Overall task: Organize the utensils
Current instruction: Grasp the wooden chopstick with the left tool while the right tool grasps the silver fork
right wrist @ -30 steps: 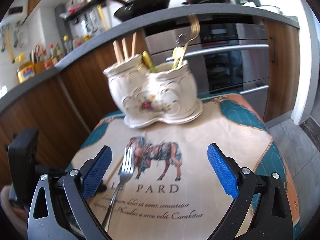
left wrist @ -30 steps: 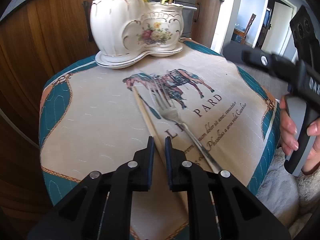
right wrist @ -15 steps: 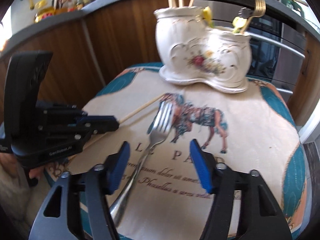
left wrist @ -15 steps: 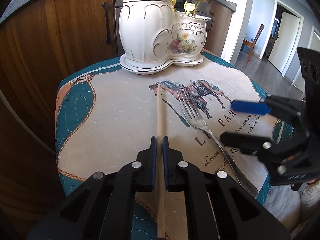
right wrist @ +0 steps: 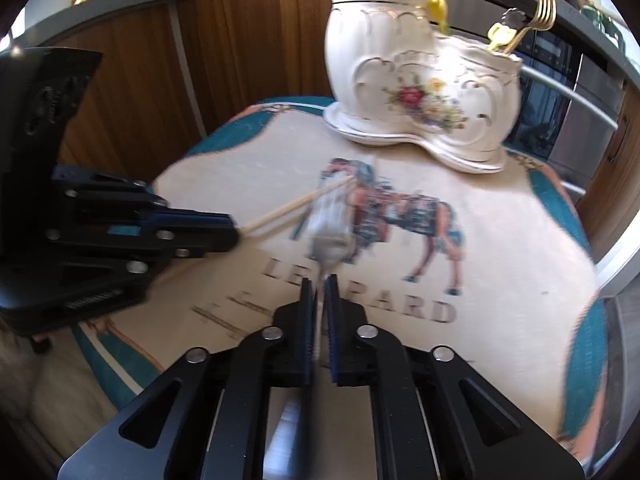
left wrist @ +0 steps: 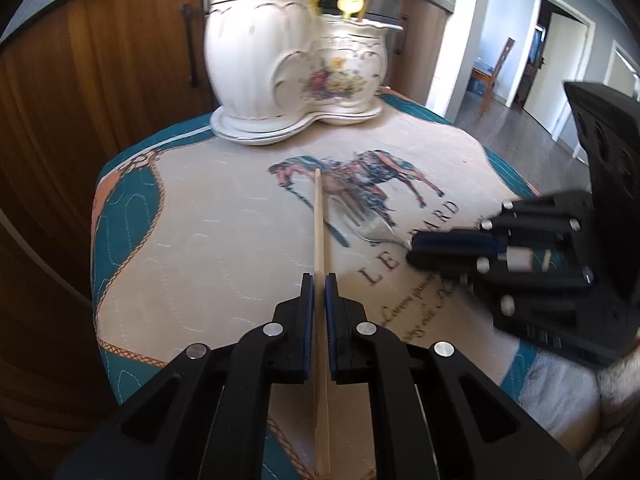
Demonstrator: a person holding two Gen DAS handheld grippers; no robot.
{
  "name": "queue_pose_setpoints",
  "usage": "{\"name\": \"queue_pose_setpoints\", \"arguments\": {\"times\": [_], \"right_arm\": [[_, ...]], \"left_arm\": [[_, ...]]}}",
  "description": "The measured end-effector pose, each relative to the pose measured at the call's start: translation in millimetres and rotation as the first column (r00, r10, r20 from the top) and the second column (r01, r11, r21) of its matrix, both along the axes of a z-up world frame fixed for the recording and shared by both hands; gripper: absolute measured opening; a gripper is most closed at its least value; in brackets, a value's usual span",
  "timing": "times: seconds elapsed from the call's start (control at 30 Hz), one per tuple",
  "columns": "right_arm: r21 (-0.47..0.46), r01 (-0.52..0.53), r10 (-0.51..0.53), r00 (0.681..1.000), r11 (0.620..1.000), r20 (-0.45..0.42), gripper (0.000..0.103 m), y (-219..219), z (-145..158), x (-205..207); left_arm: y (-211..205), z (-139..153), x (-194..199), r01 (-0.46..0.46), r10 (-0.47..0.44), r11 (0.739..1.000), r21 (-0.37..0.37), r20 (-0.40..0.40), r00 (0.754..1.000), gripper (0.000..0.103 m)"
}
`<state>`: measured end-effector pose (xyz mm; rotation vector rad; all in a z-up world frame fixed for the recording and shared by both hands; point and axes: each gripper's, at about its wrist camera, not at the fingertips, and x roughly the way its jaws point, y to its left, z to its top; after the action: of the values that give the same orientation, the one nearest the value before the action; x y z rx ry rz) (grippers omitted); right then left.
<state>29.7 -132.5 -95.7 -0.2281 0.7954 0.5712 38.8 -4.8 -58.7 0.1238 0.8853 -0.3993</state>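
Utensils are sitting in both of your grippers now: the left gripper (left wrist: 319, 280) is keeping its jaws clamped on the wooden chopstick (left wrist: 319, 216), as it was a second ago, and the right gripper (right wrist: 319, 282) has just swung in from wide open and is pinching the fork (right wrist: 332, 216) at the neck of its handle. That closing is the change that matters, because each tool is now carrying one piece and nothing loose is lying on the horse-print cloth (left wrist: 224, 216) covering the worktop.

In the right wrist view the fork head is smearing badly, so it is probably lifting or shaking, though you cannot be sure it is clear of the cloth. The chopstick is pointing straight ahead toward the white ceramic holder (left wrist: 296, 60), its far tip over the printed horse.

That holder is standing at the far side, well apart from both grippers. Its taller cup is already holding sticks and its lower cup golden cutlery, so you are likely heading for a lift and a sorted drop into each.
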Motion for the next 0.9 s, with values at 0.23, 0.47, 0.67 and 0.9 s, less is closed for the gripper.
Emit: {"name": "queue_pose_setpoints", "arguments": {"times": [0.23,0.47,0.67,0.9], "right_arm": [[-0.055,0.004,-0.005,1.000,0.998,-0.012,0.007,-34,2,8],[-0.037,0.023,-0.024,0.999,0.999,-0.023,0.016,-33,0,16],[0.008,0.036,-0.036,0.998,0.999,-0.042,0.017,-35,-2,21],[0.021,0.043,-0.043,0.999,0.999,-0.023,0.008,-31,-5,20]], "left_arm": [[-11,1,-4,0.041,-0.040,0.998,0.038,-0.021,0.999,0.006],[-16,-3,-2,0.061,-0.057,0.996,0.072,-0.059,0.997,0.007],[-16,-2,1,0.068,-0.062,0.995,0.073,-0.080,0.995,0.008],[-19,-3,2,0.075,-0.070,0.994,0.079,-0.070,0.995,0.013]]}}
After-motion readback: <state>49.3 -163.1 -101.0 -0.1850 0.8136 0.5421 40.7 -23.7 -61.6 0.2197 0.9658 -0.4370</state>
